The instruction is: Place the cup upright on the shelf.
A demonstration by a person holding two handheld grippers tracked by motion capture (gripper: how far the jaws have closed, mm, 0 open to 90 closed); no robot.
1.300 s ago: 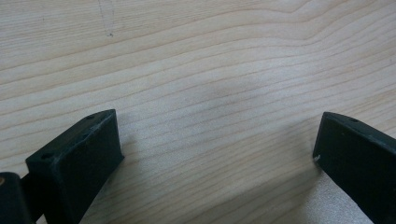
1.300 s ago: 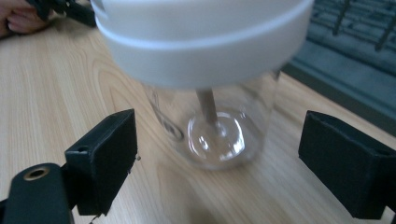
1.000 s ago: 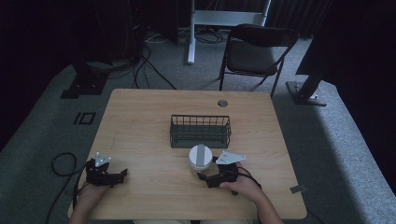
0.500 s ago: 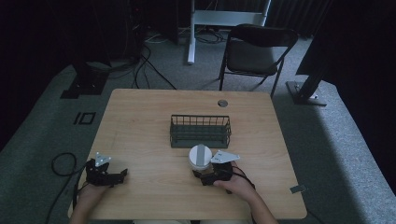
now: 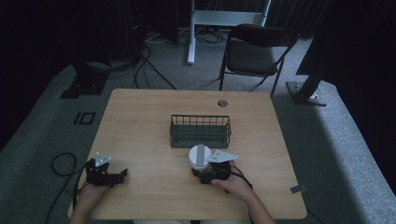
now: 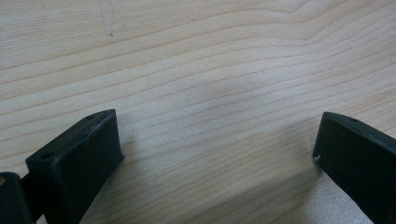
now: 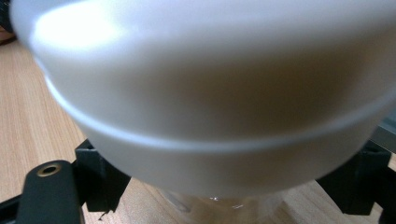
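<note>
A clear jar with a white lid (image 5: 198, 156) stands on the wooden table (image 5: 140, 121), just in front of a dark wire basket (image 5: 200, 132). My right gripper (image 5: 201, 171) is pressed up close to the jar from the near side. In the right gripper view the white lid (image 7: 210, 93) looms very near, and the black jaws stand wide on either side of the jar's clear lower part without visibly touching it. At the table's front left, my left gripper (image 5: 120, 175) rests open; between its jaws (image 6: 219, 154) lies bare wood.
The basket looks empty and sits mid-table. A small round cable port (image 5: 222, 103) is set in the far part of the tabletop. A folding chair (image 5: 254, 51) stands beyond the table, and cables lie on the floor at the left.
My right gripper has slid left toward the jar, so its jaws now flank the jar's base. The left gripper has not moved.
</note>
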